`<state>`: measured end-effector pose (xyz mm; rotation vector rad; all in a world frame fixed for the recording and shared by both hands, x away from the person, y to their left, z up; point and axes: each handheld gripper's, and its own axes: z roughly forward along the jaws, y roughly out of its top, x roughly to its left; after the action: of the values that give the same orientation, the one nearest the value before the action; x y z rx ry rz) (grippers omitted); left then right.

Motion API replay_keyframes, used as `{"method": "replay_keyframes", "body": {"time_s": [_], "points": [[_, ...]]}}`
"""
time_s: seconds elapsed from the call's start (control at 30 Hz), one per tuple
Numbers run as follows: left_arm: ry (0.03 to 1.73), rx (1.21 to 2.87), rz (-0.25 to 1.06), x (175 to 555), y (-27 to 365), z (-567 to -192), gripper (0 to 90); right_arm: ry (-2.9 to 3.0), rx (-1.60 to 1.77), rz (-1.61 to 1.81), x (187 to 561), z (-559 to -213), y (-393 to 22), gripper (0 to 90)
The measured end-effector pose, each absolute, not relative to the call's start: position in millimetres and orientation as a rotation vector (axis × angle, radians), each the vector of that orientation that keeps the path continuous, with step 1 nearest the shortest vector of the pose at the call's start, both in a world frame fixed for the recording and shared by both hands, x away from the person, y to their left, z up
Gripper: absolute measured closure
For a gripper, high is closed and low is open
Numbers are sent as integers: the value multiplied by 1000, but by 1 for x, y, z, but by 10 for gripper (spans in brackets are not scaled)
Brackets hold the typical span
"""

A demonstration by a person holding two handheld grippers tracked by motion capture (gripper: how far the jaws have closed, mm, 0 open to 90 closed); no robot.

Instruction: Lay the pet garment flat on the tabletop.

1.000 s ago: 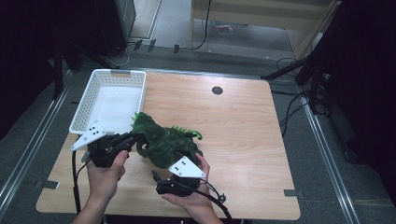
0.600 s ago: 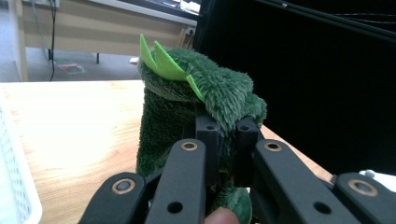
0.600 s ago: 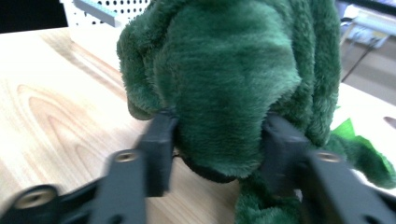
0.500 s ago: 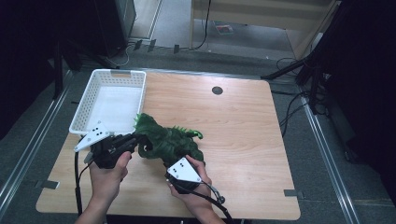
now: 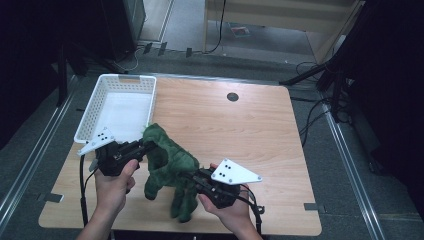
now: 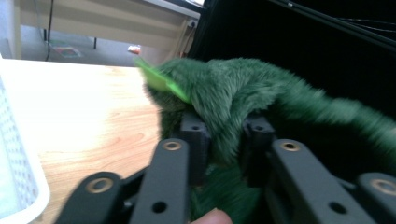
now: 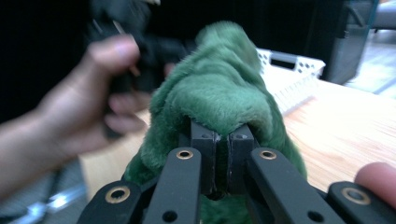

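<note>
We hold the green plush dinosaur (image 5: 167,165) above the counter (image 5: 240,130), left hand-held gripper (image 5: 148,145) and right hand-held gripper (image 5: 190,176) both clamped on fur; thin pinches could slip.

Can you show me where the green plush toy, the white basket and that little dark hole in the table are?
green plush toy (image 5: 170,155): high view, its furry back.
white basket (image 5: 127,77): high view, far rim.
dark hole (image 5: 232,96): high view, its centre.

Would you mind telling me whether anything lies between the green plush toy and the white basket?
Nothing visible does. The green plush toy, gripped by both the left gripper and right gripper, hangs just beside the white basket's near corner, whose inside looks empty.
</note>
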<state>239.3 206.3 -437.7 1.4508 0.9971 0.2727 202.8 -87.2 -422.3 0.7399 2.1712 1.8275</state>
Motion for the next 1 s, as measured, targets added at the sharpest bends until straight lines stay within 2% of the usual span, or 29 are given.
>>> {"method": "replay_keyframes", "body": {"time_s": [0.07,0.1,0.13,0.23,0.33,0.4,0.43,0.5,0.6,0.7,0.87,0.93,1.0], "points": [[1019,1476,235,243,205,-439,697,2169,764,1859,203,-417,-90,866],[1040,1498,223,247,204,-443,628,2172,878,1903,208,-414,-96,863],[1077,1506,226,251,203,-452,601,2187,940,1916,215,-418,-99,864],[1088,1508,205,255,203,-460,556,2200,1037,1915,228,-432,-105,863],[1069,1525,171,258,202,-469,499,2206,1189,1957,251,-464,-121,865],[1028,1560,91,263,197,-479,450,2186,1234,1952,258,-469,-130,865],[1028,1560,91,263,197,-479,439,2182,1231,1956,258,-468,-131,865],[989,1616,-2,269,187,-497,437,2179,1186,1963,257,-461,-133,864],[972,1639,-27,270,179,-506,424,2205,1064,1966,252,-450,-133,860],[880,1662,-80,267,167,-511,347,2191,970,2000,247,-441,-135,858],[748,1733,-97,258,154,-509,230,2156,982,2060,246,-437,-140,857],[732,1776,-104,256,147,-510,213,2156,971,2045,245,-437,-139,857],[769,1805,-62,257,143,-512,320,2169,962,2051,245,-437,-138,857]]}}
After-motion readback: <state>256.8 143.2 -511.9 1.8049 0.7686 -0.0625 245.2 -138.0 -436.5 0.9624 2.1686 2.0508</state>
